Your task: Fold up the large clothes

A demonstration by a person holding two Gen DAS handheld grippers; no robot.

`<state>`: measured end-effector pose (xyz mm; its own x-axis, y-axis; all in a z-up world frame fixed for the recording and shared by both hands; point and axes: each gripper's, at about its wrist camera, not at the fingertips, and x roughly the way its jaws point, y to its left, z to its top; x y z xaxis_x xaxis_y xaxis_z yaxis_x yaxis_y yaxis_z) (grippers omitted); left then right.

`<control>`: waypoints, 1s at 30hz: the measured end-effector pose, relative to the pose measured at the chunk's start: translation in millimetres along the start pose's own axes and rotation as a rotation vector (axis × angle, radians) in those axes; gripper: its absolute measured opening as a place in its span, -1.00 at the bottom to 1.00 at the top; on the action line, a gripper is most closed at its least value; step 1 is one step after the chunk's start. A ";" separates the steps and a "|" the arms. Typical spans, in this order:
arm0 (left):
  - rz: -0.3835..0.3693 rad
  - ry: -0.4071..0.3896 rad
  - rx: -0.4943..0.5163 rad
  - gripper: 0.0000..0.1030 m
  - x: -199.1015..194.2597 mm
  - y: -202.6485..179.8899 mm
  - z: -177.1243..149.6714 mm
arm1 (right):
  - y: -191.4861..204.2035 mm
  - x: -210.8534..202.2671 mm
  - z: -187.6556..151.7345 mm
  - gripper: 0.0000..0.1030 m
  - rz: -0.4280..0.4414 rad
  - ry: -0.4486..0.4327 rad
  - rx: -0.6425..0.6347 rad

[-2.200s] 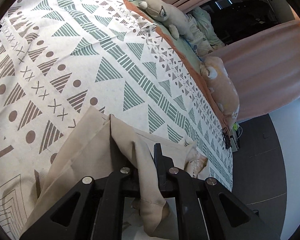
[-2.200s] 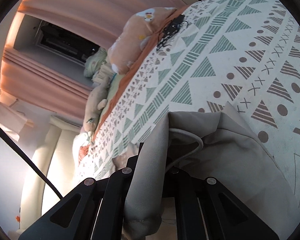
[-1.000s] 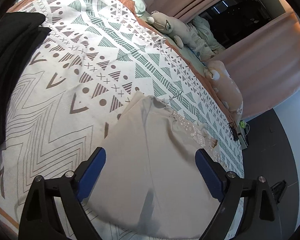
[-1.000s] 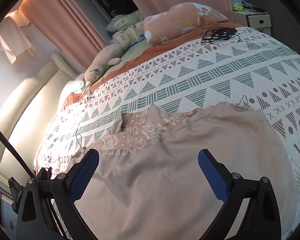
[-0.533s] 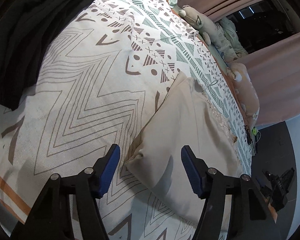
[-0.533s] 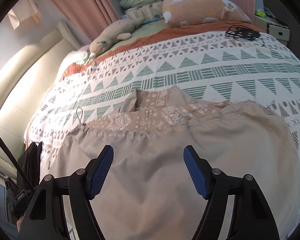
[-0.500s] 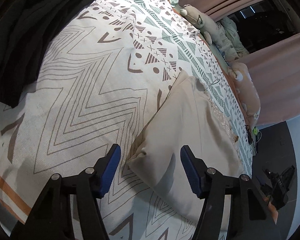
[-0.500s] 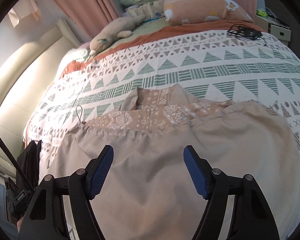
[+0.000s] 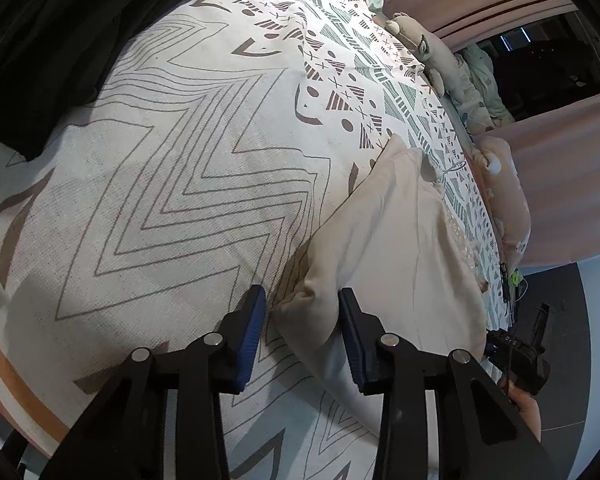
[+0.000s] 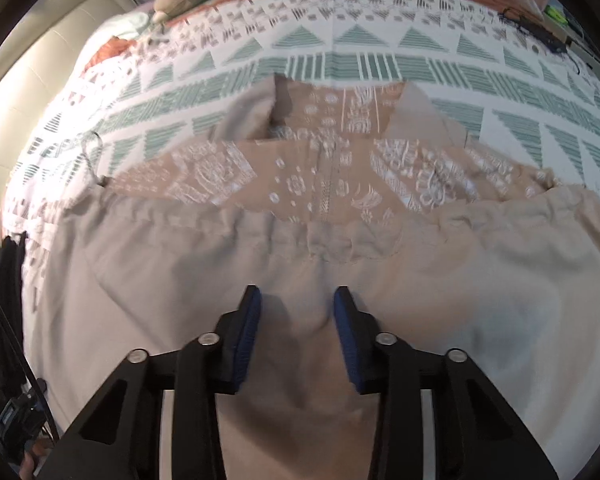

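Note:
A large beige garment [image 10: 340, 264] lies folded on the patterned bedspread [image 10: 360, 64], its tan embroidered top part [image 10: 320, 176] showing beyond the folded edge. My right gripper [image 10: 296, 304] is open, low over the beige cloth near its middle. In the left wrist view the same garment [image 9: 396, 240] lies at the right, and my left gripper [image 9: 302, 304] is open with the garment's near corner between its blue pads [image 9: 252, 320], not pinched.
A pile of black clothes [image 9: 60, 20] lies at the left on the bedspread [image 9: 172, 168]. Plush toys [image 9: 504, 184] and pink curtains [image 9: 560, 160] line the far side. The other gripper and hand [image 9: 520, 356] show at the bed's edge. Black cables [image 10: 548, 40] lie far right.
Both grippers let go of the beige cloth, opened wide, then narrowed their jaws while staying open. The left one moved down to the garment's near corner; the right one dropped closer over the cloth.

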<state>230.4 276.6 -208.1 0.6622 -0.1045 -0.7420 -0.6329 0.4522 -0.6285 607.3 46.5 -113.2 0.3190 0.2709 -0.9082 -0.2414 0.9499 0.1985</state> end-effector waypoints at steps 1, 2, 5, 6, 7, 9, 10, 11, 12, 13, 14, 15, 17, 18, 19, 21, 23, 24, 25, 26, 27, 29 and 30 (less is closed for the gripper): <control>-0.005 -0.004 -0.010 -0.32 -0.5 2.1 -1.1 | -1.3 5.3 -0.5 -0.59 -0.012 0.005 -0.002; -0.006 -0.008 -0.016 -0.33 -0.4 2.9 -1.4 | -1.6 9.7 0.7 -0.64 -0.022 0.000 -0.009; -0.010 -0.022 -0.030 -0.35 -0.9 4.4 -3.3 | -5.0 14.6 8.9 -0.97 -0.023 -0.033 -0.011; -0.010 -0.024 -0.033 -0.35 -0.4 3.6 -3.2 | -7.5 15.5 13.1 -1.00 -0.013 -0.041 -0.008; -0.011 -0.027 -0.035 -0.35 -0.3 3.7 -3.5 | -9.4 16.6 15.6 -1.00 -0.006 -0.049 -0.005; -0.014 -0.028 -0.036 -0.35 -0.3 4.6 -3.7 | -13.2 16.5 23.9 -1.00 -0.008 -0.070 -0.003; -0.016 -0.028 -0.039 -0.35 -0.3 5.4 -3.3 | -12.9 17.8 26.3 -1.00 -0.009 -0.077 -0.001; -0.019 -0.029 -0.041 -0.35 -0.6 5.9 -3.4 | -13.6 19.1 30.5 -1.00 -0.008 -0.083 0.004; -0.020 -0.028 -0.042 -0.35 -0.6 6.1 -3.2 | -14.1 20.3 34.4 -1.00 -0.005 -0.089 0.009; -0.020 -0.029 -0.044 -0.35 -0.5 6.5 -3.1 | -14.8 21.1 35.6 -1.00 -0.005 -0.094 0.014; -0.020 -0.030 -0.045 -0.35 -1.1 7.3 -4.2 | -15.3 22.9 38.3 -1.00 -0.004 -0.097 0.017; -0.020 -0.031 -0.046 -0.35 -2.5 8.0 -5.7 | -15.0 26.0 41.6 -1.00 -0.013 -0.104 0.017; -0.023 -0.033 -0.050 -0.35 -3.2 8.2 -6.3 | -15.2 29.3 45.7 -1.00 -0.025 -0.116 0.018; -0.031 -0.034 -0.057 -0.35 -3.3 9.0 -6.1 | -18.0 29.9 48.3 -1.00 -0.030 -0.120 0.021; -0.047 -0.031 -0.066 -0.35 -3.2 10.4 -5.7 | -19.1 31.7 49.9 -1.00 -0.024 -0.119 0.033; -0.082 -0.022 -0.090 -0.35 -3.0 12.4 -5.4 | -24.2 32.7 50.4 -1.00 0.016 -0.113 0.080; -0.101 -0.012 -0.110 -0.32 -3.6 14.1 -4.5 | -30.9 27.1 47.8 -1.00 0.051 -0.106 0.109; -0.118 -0.007 -0.121 -0.16 -4.3 14.0 -4.6 | -31.7 23.6 45.2 -1.00 0.049 -0.107 0.111; -0.148 -0.001 -0.137 0.17 -5.4 14.3 -4.6 | -32.0 18.5 42.5 -1.00 0.042 -0.116 0.106; -0.175 0.000 -0.150 0.36 -6.9 12.7 -5.0 | -31.8 12.2 38.5 -1.00 0.035 -0.131 0.097; -0.194 -0.007 -0.156 0.64 -9.2 10.1 -6.0 | -29.7 4.8 33.1 -1.00 0.031 -0.149 0.084; -0.212 -0.023 -0.142 0.68 -14.5 2.7 -7.5 | -26.1 -7.5 24.1 -0.99 0.031 -0.162 0.064; -0.219 -0.019 -0.134 0.68 -15.2 -0.7 -7.7 | -24.2 -13.5 17.9 -0.89 0.037 -0.166 0.056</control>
<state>217.7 271.0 -198.1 0.7962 -0.1695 -0.5807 -0.5201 0.2986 -0.8002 625.3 22.6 -99.1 0.4586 0.3239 -0.8275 -0.2064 0.9446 0.2553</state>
